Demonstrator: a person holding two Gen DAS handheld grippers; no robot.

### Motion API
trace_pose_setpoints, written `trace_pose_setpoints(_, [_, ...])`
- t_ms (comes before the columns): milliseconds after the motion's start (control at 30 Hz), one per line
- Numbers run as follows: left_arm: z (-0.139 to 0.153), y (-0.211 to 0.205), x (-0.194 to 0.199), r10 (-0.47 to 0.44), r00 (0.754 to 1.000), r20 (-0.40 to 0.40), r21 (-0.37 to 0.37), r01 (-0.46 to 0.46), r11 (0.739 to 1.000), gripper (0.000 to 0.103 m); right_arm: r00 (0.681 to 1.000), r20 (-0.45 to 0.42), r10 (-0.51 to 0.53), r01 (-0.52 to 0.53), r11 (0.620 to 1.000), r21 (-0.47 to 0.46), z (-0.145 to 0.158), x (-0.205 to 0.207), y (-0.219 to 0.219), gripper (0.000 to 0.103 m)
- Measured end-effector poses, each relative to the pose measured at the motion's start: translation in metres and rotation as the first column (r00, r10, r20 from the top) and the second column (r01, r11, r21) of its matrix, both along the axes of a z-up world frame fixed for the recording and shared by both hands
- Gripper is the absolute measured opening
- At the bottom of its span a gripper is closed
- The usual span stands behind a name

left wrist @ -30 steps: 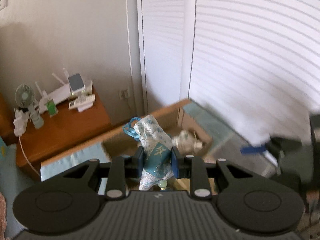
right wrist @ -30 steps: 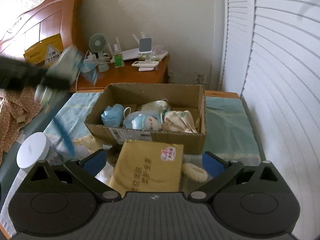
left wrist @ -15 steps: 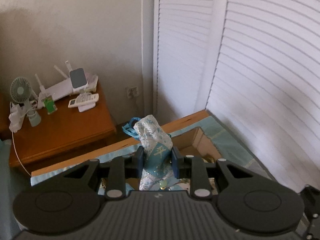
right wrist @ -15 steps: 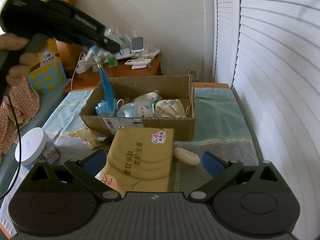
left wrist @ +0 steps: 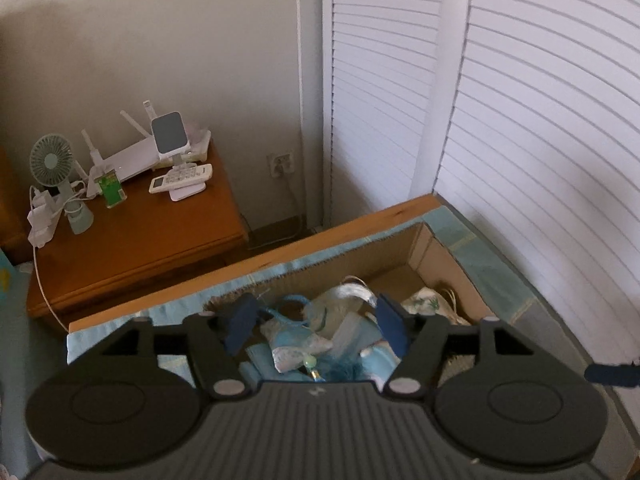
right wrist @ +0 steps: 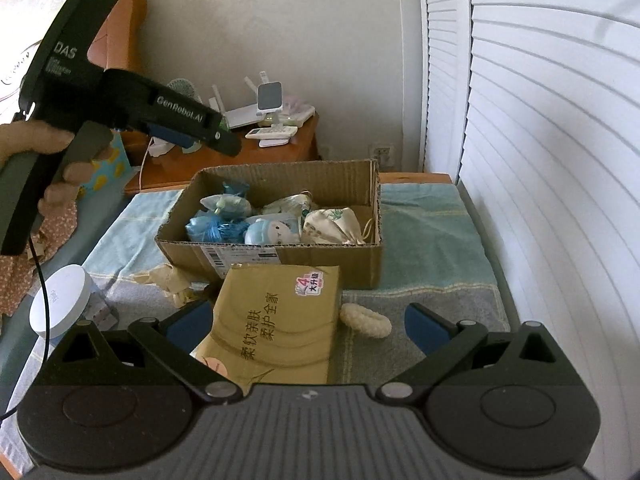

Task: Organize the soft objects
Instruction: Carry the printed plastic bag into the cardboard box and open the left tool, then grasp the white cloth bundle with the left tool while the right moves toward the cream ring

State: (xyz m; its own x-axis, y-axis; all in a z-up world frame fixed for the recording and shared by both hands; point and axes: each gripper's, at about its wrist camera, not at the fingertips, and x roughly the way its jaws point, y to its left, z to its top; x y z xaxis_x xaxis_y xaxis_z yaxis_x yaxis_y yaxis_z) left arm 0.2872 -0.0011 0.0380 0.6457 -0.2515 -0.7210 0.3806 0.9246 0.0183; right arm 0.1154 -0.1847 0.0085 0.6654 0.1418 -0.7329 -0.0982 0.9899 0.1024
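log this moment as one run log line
left gripper: open, above cardboard box | blue sachet: in box | right gripper: open, empty

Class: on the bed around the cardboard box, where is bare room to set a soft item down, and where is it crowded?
Free: teal towel between cardboard box and shutters; grey strip right of knitted ring. Crowded: the box's inside, and in front by tissue pack, crumpled paper and white-lidded jar.

home bedroom: wooden headboard (right wrist: 120, 36), nightstand (left wrist: 136, 240), louvered closet doors (left wrist: 520, 120).
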Motion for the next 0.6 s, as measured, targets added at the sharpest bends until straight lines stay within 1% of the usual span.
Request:
trace_pose_setpoints(100, [0.000,0.000,-0.011,-0.011,1.000,0.005,0.010,0.011,1.000,0.073,1.000,0.005,-0.004,0.004,1.000,-0.003,0.002,-0.001,0.001,0.103])
trace_pose_setpoints(367, [0.000,0.008,-0.039,-0.023,1.000,0.001,-0.012,0.023,1.000,0.082,1.000,0.024,0.000,0.000,1.000,-0.012,0.010,-0.009,0.003,0.103])
trace_pose_setpoints(500, [0.000,0.013,-0.063,-0.037,0.999,0.010,-0.022,0.037,0.999,0.087,1.000,0.030,0.008,-0.008,1.000,-0.016,0.011,-0.017,0.003,0.103])
trace_pose_setpoints(600, [-0.002,0.017,-0.086,-0.051,0.999,0.015,-0.033,0.052,0.998,0.087,1.000,0.028,0.005,-0.004,1.000,-0.024,0.009,-0.024,0.002,0.103])
